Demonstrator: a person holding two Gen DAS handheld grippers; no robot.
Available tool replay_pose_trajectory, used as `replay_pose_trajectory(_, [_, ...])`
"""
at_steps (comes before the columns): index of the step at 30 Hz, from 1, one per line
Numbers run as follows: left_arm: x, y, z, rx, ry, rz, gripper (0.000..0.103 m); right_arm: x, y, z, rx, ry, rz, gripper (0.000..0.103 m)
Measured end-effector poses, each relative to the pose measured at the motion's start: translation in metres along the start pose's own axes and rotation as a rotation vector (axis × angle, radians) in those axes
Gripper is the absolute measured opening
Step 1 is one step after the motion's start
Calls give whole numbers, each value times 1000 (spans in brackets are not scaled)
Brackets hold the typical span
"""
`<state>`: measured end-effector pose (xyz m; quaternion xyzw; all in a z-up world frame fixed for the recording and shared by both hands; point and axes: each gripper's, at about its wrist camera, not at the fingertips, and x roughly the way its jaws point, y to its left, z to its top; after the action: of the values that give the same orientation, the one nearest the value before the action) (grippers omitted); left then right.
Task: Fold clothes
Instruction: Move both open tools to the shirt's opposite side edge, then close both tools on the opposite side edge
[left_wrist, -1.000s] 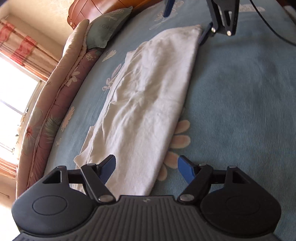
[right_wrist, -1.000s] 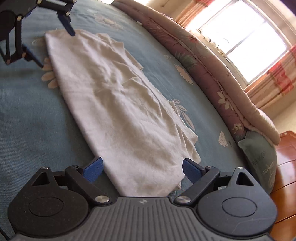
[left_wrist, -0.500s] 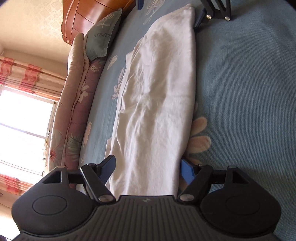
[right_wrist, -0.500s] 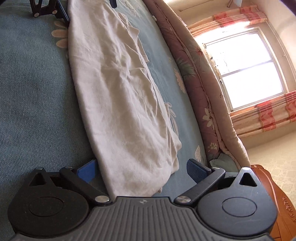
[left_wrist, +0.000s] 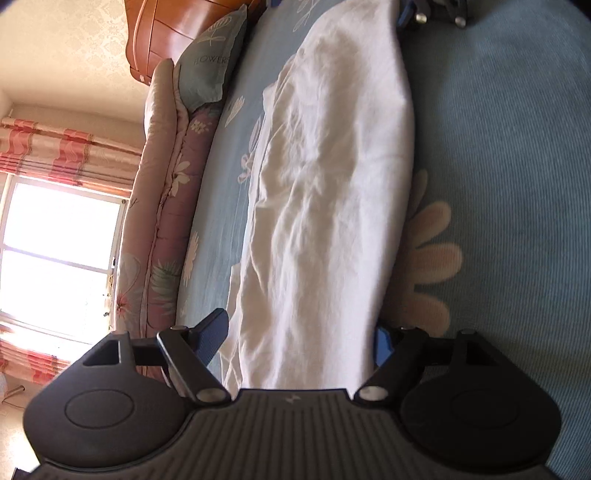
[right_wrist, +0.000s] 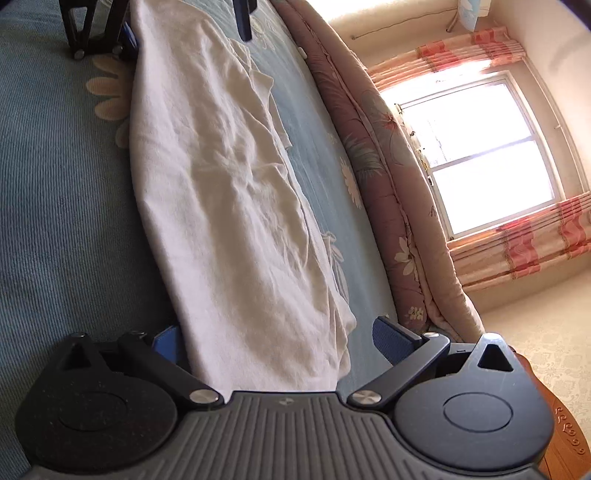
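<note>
A long white garment (left_wrist: 332, 184), folded into a narrow strip, lies flat on the blue flowered bedspread (left_wrist: 498, 166). My left gripper (left_wrist: 299, 332) sits low over one end of it. Its blue pads stand on either side of the cloth without pressing, and its jaws are opening a little. At the other end my right gripper (right_wrist: 280, 339) stands wide open, straddling that end of the white garment (right_wrist: 221, 184). The cloth edge partly covers its left pad (right_wrist: 166, 341). Each view shows the other gripper at the top: the right gripper (left_wrist: 340, 7) and the left gripper (right_wrist: 177, 26).
A rolled pink floral quilt (left_wrist: 166, 206) runs along the far side of the bed, with a teal pillow (left_wrist: 210, 70) and a wooden headboard (left_wrist: 173, 33) at one end. A bright window (right_wrist: 491, 155) with striped curtains (right_wrist: 535, 251) lies beyond. Bare bedspread (right_wrist: 55, 184) stretches on the near side.
Both grippers have dropped lower and rolled, closing in on the garment's two ends, which now lie between their jaws. The right gripper's jaws have spread wider.
</note>
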<state>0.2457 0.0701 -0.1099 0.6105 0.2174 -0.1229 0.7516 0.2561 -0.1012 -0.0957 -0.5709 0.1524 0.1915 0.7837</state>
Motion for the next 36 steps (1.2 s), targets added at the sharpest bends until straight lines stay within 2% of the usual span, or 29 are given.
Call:
replay_pose_trajectory(5, [6,4,-12,-7,55,14,78,7,-9,-14,7,58,-20,103])
replay_pose_trajectory(8, [6,-3,3,17,27,37,76,13,-5,2,-11,31,-26,102])
replay_pose_trajectory(11, [9,-3,20,-9,-9,22,76,13,2,22,-2,-20,-4,102])
replay_pose_trajectory(13, [9,-6,23,12,-21,25,75,13,7,30,-13,-38,-4,102])
replay_pose_trajectory(15, [8,-2,16,-5,-15,14,76,11,5,27,-9,-35,3,102])
replay_pose_trajectory(19, [10,4,-6,-45,22,19,76,11,-5,0,21,17,-13,102])
replay_pose_trajectory(21, [10,2,-5,-32,32,23,76,13,-8,-5,21,41,-16,102])
replay_pose_trajectory(24, [12,-9,5,48,30,33,62,17,-1,5,-40,41,-30,101])
replay_pose_trajectory(26, [14,-16,11,79,24,16,40,23,2,15,-76,40,-25,96])
replay_pose_trajectory(29, [16,-24,13,83,22,14,22,23,8,21,-104,37,-11,89])
replay_pose_trajectory(31, [14,-31,12,80,26,26,14,23,10,22,-106,44,-6,87])
replay_pose_trajectory(34, [13,-39,11,78,28,34,0,17,19,19,-106,41,7,70])
replay_pose_trajectory(35, [13,-40,10,78,28,39,0,16,24,18,-114,39,13,60])
replay_pose_trajectory(36, [12,-40,10,76,28,39,0,14,30,17,-128,37,20,43])
